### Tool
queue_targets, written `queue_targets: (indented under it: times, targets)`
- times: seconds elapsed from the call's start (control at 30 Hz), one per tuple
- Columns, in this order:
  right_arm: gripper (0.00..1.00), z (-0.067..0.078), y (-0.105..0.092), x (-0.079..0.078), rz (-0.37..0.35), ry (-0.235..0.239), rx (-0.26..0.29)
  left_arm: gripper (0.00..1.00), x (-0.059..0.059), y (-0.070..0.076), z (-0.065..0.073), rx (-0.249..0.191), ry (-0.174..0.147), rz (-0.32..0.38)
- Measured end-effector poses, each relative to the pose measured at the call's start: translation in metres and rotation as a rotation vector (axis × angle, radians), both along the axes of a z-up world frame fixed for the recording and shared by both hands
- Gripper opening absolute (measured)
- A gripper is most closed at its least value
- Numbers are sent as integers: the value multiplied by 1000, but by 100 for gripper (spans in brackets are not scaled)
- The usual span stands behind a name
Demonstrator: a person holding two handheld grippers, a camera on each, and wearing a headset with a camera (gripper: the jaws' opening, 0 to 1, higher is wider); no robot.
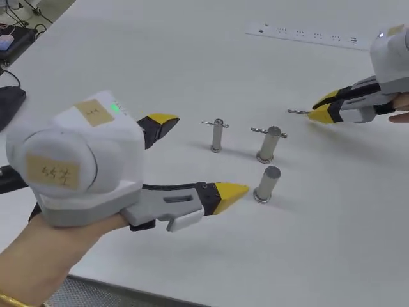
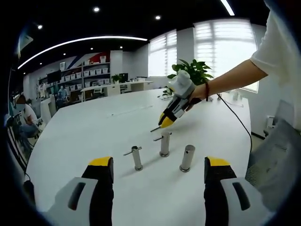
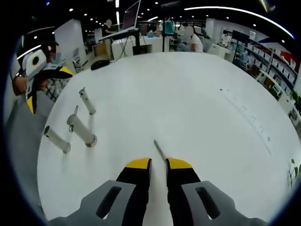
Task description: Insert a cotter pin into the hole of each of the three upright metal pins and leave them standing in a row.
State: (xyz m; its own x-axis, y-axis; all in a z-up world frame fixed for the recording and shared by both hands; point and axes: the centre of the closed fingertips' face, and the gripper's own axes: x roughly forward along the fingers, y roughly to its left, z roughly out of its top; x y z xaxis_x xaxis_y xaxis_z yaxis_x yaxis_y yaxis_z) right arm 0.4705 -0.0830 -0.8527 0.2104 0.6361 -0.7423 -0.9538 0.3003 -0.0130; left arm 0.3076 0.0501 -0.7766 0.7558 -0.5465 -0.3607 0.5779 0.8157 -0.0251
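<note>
Three upright metal pins stand on the white table [image 1: 192,57]. The far left pin [image 1: 217,135] and the far right pin [image 1: 270,144] each carry a cotter pin through the top. The nearest pin [image 1: 267,184] has a bare top. My left gripper [image 1: 195,157] is open, just left of the pins, its jaws wide apart [image 2: 159,165]. My right gripper [image 1: 324,109] hovers to the right of the pins, shut on a cotter pin [image 1: 297,112] that sticks out from between its tips [image 3: 160,150]. In the right gripper view the bare pin [image 3: 56,139] lies at the far left.
A white power strip [image 1: 307,35] lies at the table's far edge. Dark cables and a device [image 1: 9,38] sit at the far left corner. The table's near edge runs along the bottom [image 1: 128,284].
</note>
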Motion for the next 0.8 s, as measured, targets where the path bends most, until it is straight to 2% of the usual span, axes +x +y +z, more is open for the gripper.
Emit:
queue_targets:
  times: [0.27,0.5,0.8]
  targets:
    - [13,-7,-3,5,36,-3,-43,78,0,2,-2,-2,8,6]
    - [12,-8,-4,3,74,16,-86,77,0,2,-2,-2,10,7]
    - [6,-7,0,-5,136,-6,-171,77,0,4,-2,-2,10,10]
